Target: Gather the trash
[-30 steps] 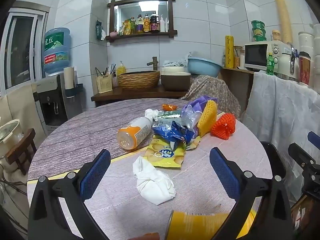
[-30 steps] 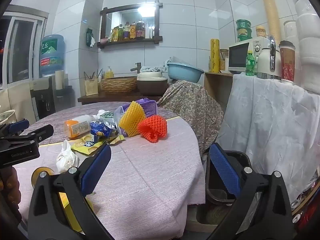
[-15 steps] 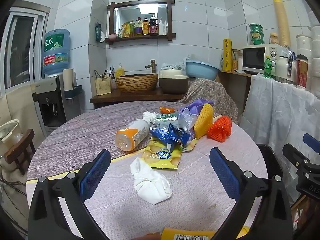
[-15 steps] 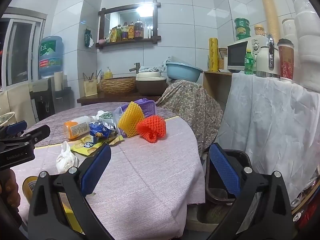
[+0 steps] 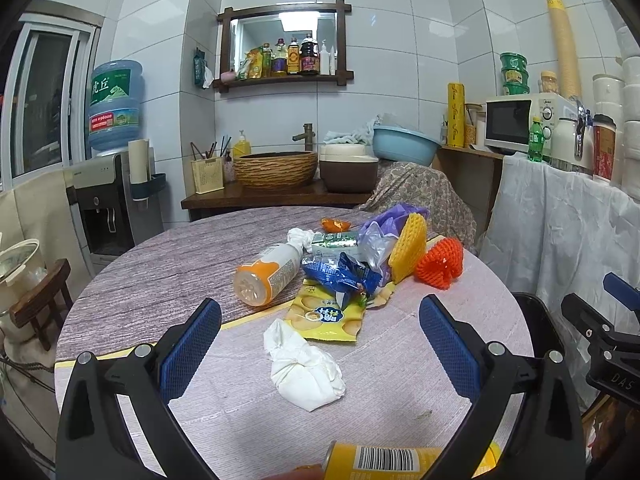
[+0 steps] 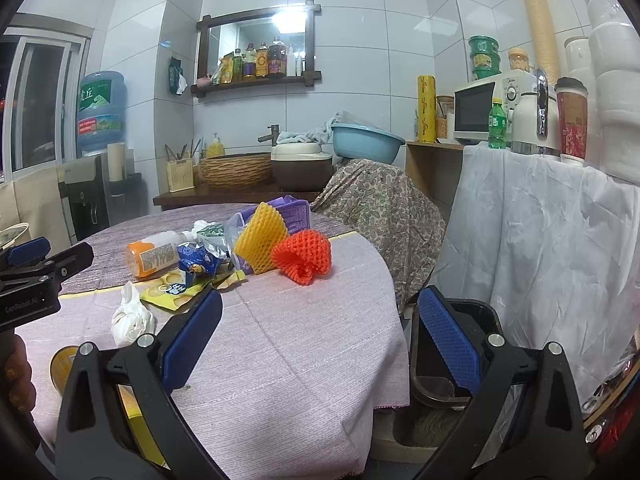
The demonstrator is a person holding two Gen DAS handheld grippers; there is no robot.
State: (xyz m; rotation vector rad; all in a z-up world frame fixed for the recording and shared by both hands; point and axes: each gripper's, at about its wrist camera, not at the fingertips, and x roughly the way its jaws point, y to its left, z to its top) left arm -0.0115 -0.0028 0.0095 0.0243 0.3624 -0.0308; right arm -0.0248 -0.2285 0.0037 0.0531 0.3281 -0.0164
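Yellow can [image 5: 404, 460] slid further into view; tissue wad [image 5: 304, 368] ahead.

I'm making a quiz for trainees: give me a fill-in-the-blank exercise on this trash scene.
1. Both grippers, left gripper and right gripper, are ____.
2. The foam net nearest the table edge is coloured ____.
3. The plastic bottle lies on its ____.
4. The black bin stands on the ____ beside the table.

Answers: open; orange; side; floor
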